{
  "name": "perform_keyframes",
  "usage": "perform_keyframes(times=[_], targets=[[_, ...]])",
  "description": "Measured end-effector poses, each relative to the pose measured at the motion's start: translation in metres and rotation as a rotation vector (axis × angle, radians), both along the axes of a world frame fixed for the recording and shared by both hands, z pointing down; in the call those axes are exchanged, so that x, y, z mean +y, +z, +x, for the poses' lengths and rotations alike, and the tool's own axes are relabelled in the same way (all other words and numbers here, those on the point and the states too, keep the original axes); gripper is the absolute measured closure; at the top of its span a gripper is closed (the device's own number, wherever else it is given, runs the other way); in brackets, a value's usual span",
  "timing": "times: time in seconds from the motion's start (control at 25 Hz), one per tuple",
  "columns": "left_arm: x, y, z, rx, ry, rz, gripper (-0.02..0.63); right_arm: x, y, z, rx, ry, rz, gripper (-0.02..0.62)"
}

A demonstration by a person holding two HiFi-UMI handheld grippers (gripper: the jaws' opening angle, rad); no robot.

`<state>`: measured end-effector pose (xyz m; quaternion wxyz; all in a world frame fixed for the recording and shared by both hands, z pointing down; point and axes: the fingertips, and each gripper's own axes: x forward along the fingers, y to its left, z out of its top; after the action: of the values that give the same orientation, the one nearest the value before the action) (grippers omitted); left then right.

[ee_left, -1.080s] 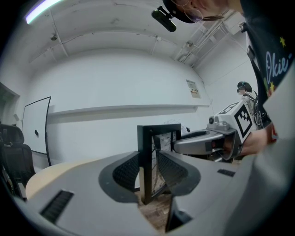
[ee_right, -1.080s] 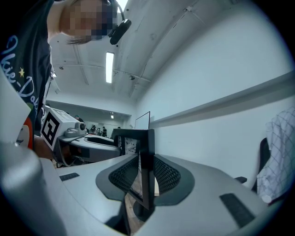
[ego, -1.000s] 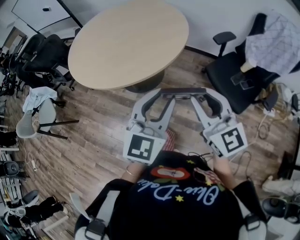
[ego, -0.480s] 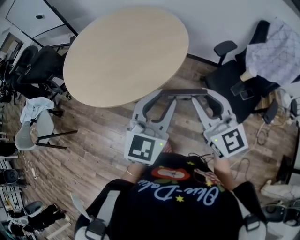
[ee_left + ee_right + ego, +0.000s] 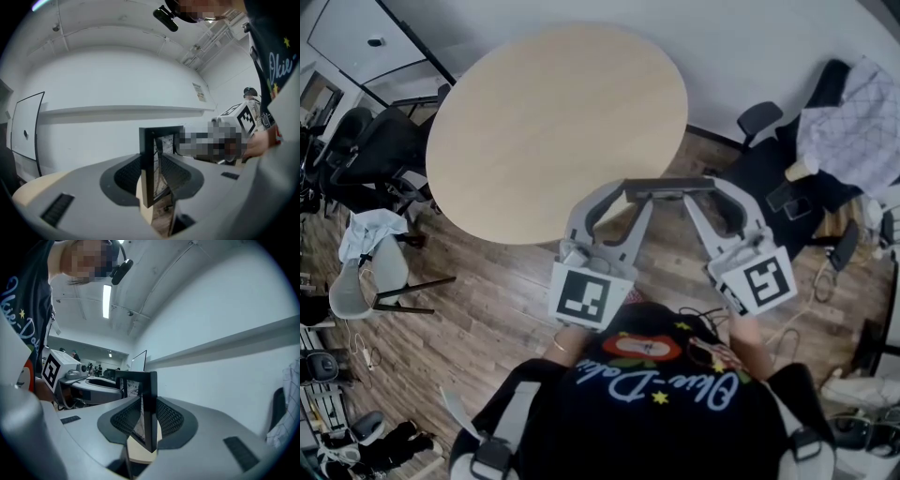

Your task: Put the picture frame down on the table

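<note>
Black picture frame (image 5: 667,189) held in air on edge, not yet on round wooden surface (image 5: 534,122), near its 5 o'clock rim, over plank floor (image 5: 487,291). Left tool (image 5: 628,191) clenched on frame's left end; right tool (image 5: 709,190) clenched on its right end.

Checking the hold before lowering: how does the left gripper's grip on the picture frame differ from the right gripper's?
The left gripper clamps the picture frame at its left end; the right gripper clamps its right end. In the head view the left gripper's tip shows beside the table rim, the right gripper's against wood floor. Shared: both are shut on the upright frame, holding it level.
</note>
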<state>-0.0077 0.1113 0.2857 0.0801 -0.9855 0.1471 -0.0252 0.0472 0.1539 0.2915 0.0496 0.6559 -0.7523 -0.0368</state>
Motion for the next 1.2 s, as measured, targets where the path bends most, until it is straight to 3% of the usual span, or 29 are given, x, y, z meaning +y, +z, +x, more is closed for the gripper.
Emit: perform_keyframes(times=[0.68,1.2], targets=[[-0.071,0.010,-0.015,0.007,-0.041,-0.024,0.477,-0.074,0.008,-0.014,-0.006,-0.037,-0.016,0.511],[-0.104,0.014,0.019,-0.003,-0.154,-0.026,0.477,-0.112,0.014,0.024,-0.032,-0.135,-0.040,0.511]])
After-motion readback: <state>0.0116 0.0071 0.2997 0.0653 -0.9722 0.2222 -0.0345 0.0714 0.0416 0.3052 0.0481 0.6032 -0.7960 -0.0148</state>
